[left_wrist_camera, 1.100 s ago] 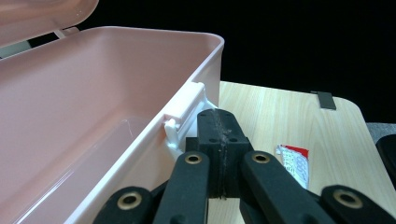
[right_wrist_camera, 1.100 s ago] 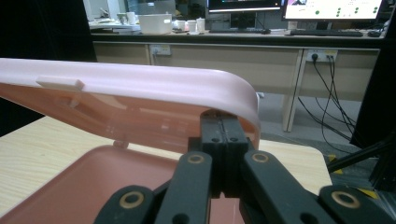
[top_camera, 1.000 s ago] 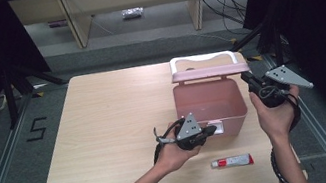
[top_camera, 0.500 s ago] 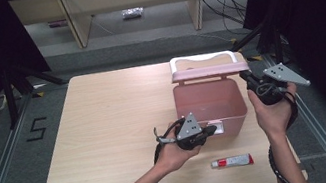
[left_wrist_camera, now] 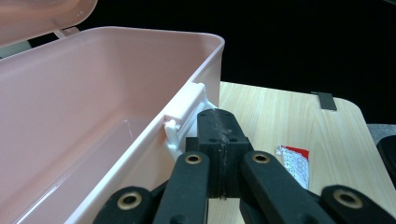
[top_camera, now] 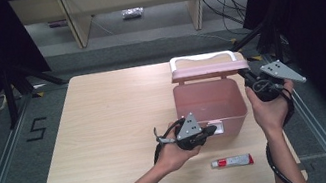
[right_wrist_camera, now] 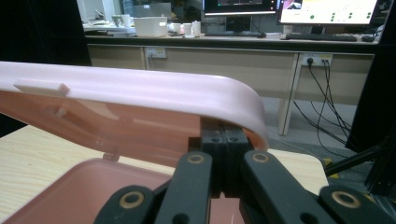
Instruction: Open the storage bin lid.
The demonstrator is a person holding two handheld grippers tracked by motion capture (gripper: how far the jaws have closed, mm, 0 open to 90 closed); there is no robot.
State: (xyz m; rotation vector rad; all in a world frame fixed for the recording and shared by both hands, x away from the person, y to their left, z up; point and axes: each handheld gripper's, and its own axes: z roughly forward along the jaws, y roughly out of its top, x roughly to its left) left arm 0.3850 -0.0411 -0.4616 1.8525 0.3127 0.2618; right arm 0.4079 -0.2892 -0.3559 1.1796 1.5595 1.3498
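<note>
The pink box (top_camera: 210, 106) stood open at the right of the surface (top_camera: 107, 132). The left gripper (top_camera: 211, 129), jaws pressed together, rested against its white front latch (left_wrist_camera: 184, 114). The right gripper (top_camera: 245, 76), jaws likewise pressed together, sat under the raised lid (right_wrist_camera: 140, 91). A tube (top_camera: 232, 161) lay near the front edge.

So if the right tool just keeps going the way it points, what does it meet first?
The underside of the pink lid: the shut right tool already sits under its edge, seemingly touching it. Contact isn't certain, but nothing else lies between them.
</note>
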